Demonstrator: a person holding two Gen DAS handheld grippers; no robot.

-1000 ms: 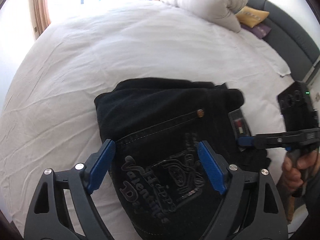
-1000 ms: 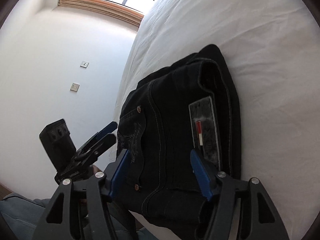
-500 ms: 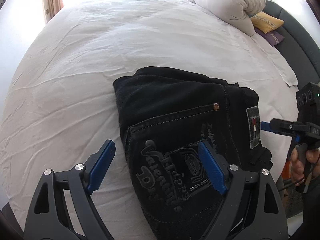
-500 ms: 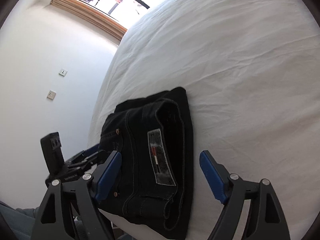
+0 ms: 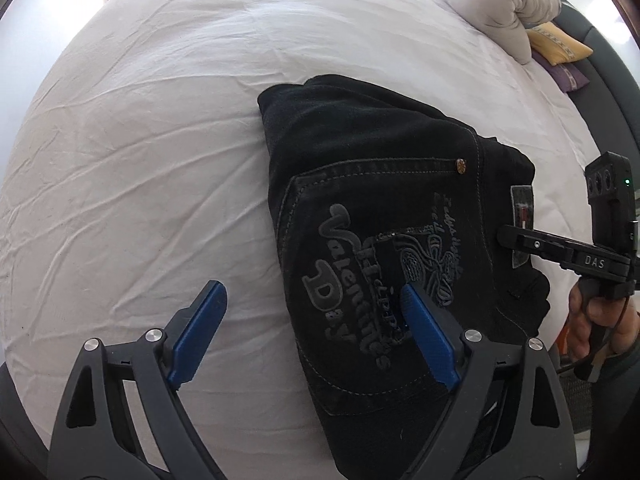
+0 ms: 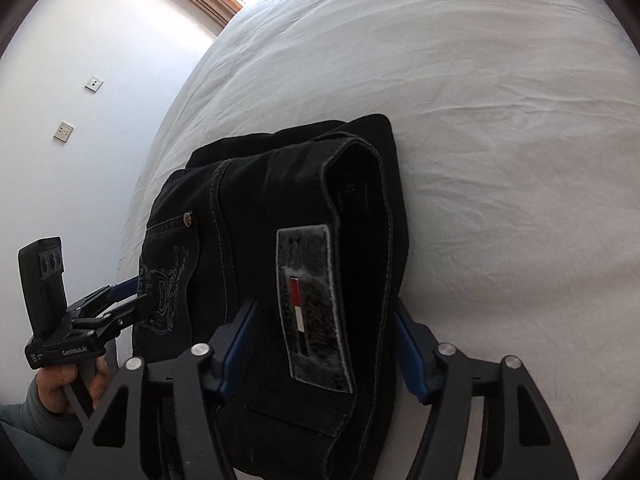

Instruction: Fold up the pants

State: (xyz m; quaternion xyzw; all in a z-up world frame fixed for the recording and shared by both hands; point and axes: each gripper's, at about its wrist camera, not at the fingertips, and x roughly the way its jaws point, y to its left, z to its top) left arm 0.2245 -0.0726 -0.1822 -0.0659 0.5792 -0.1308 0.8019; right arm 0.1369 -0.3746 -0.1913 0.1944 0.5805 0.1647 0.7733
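Black pants (image 5: 384, 248) folded compactly, embroidered pocket up, seemingly several layers

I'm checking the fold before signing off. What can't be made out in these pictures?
- Pants: near end cut off by the left wrist view's bottom edge, partly behind the left gripper.
- Under layers: hidden by the top fold in both views.
- Patch lettering: too blurred, right wrist view.
- Right gripper: whether its pads touch the cloth, hidden by the pants.

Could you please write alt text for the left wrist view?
Folded black pants lie on a white bed, the open left gripper straddling their near left edge. The right gripper reaches in from the right at the waistband patch; pillows lie beyond.
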